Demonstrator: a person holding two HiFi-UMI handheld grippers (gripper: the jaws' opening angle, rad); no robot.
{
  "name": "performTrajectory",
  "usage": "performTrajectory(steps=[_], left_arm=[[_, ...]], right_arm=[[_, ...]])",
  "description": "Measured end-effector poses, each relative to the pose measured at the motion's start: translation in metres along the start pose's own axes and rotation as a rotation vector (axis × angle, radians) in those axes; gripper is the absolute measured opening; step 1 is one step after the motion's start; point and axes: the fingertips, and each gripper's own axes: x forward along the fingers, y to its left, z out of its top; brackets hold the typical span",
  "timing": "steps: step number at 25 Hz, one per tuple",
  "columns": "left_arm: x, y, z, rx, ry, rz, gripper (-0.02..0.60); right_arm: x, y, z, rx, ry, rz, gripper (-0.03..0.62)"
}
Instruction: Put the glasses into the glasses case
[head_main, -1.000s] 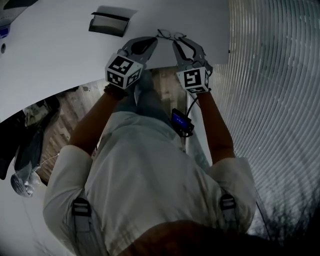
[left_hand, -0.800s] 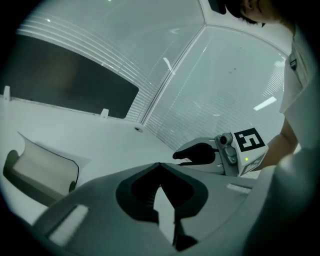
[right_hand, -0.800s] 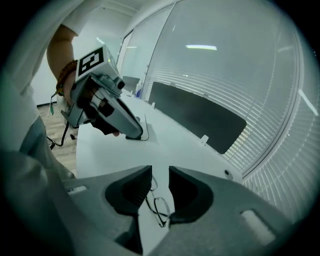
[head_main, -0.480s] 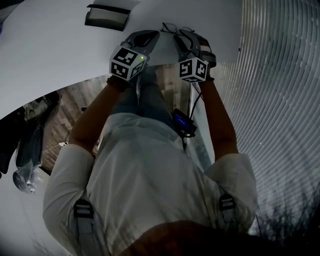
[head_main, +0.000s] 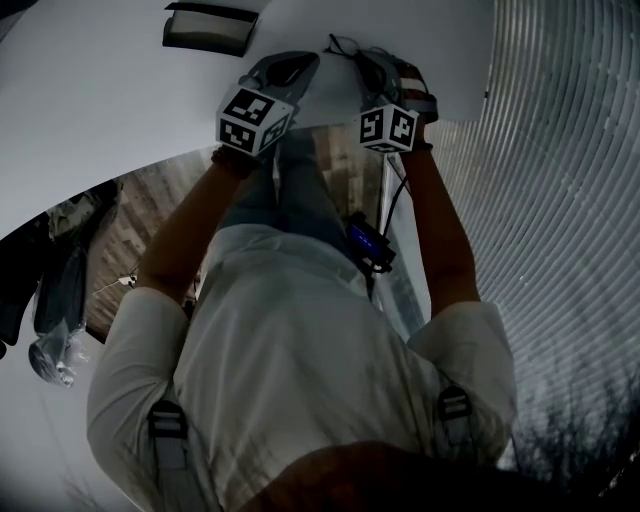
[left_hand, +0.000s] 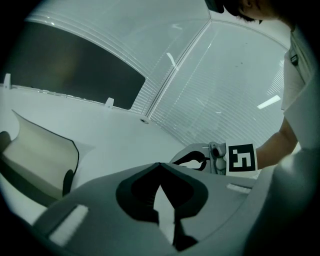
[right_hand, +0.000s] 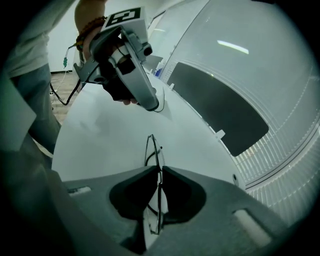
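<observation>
Thin wire-framed glasses (right_hand: 152, 147) stand edge-on between my right gripper's (right_hand: 159, 169) jaws, which have just been closing and now pinch the frame. In the head view the glasses (head_main: 343, 44) poke out past the right gripper (head_main: 358, 58) over the white table (head_main: 100, 90). My left gripper (left_hand: 160, 167) is shut with nothing in it, just left of the right one (head_main: 300, 60). The open glasses case (head_main: 208, 30) lies on the table farther left, its pale lining (left_hand: 42, 160) showing at the left of the left gripper view.
The table's front edge curves close to the person's body. A ribbed blind or wall (head_main: 560, 200) runs along the right. A dark panel (right_hand: 220, 107) stands behind the table. Bags lie on the wooden floor (head_main: 60, 290) at lower left.
Both grippers have sunk toward the tabletop, carrying the glasses farther from the body. The right gripper has rolled, and its marker cube now faces differently.
</observation>
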Motion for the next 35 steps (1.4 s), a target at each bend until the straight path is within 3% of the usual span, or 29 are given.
performTrajectory(steps=[10,20,26,35], left_arm=[[-0.026,-0.016,0.023,0.029,-0.032,0.0,0.002],[-0.09,-0.065,0.085,0.115,-0.121,-0.02,0.002],[-0.111,-0.083,0.104,0.135,-0.165,-0.01,0.002],[-0.134,-0.063,0.116,0.127,-0.214,0.051,0.002]], right_arm=[[-0.033,-0.022,0.026,0.007,-0.021,-0.072,0.018],[-0.139,-0.071,0.099,0.029,-0.06,-0.218,0.018],[-0.184,-0.092,0.128,0.031,-0.066,-0.286,0.018],[-0.175,-0.096,0.167,0.002,-0.124,-0.263,0.018]])
